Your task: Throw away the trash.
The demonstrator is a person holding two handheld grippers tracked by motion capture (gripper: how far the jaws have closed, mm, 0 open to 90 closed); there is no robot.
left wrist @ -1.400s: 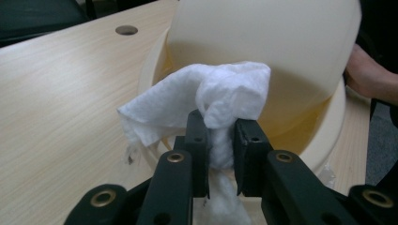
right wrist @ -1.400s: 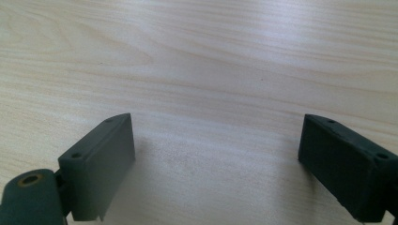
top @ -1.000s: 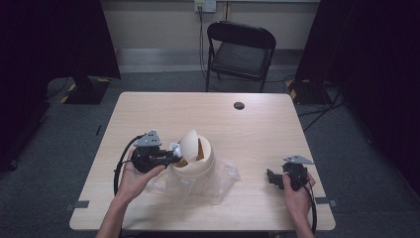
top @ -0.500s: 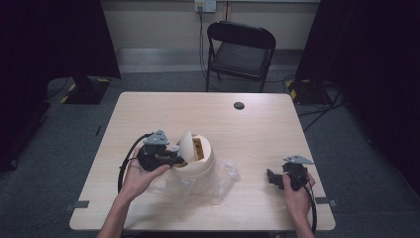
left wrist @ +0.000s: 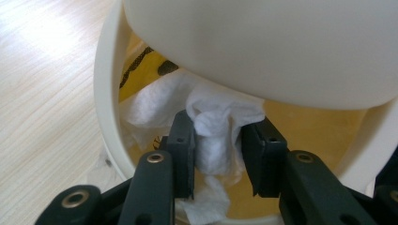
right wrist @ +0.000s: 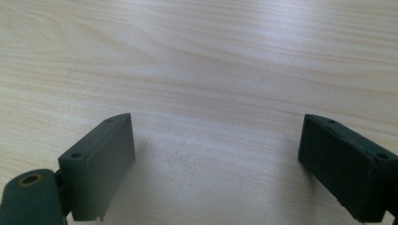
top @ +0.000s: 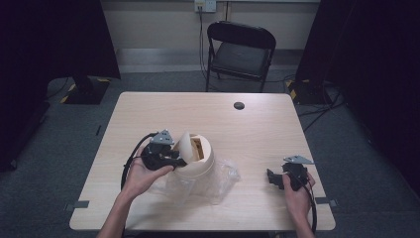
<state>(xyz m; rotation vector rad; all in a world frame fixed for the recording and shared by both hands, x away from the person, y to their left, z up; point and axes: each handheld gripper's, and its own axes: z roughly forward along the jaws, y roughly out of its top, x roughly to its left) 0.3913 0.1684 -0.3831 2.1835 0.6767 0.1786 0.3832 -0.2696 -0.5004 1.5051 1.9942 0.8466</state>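
Pinching a white tissue [left wrist: 213,140] at the bin's [top: 198,166] mouth, the left gripper [top: 166,157] sits at the counter's [top: 257,134] 8 o'clock; clear plastic [top: 225,176] lies beside. Right gripper [top: 277,179], at 4 o'clock, rests spread wide, holding nothing.

One bin [top: 198,166], one tissue [left wrist: 213,136] between the left jaws, one bag [top: 225,177], one chair [top: 240,49], two grippers.
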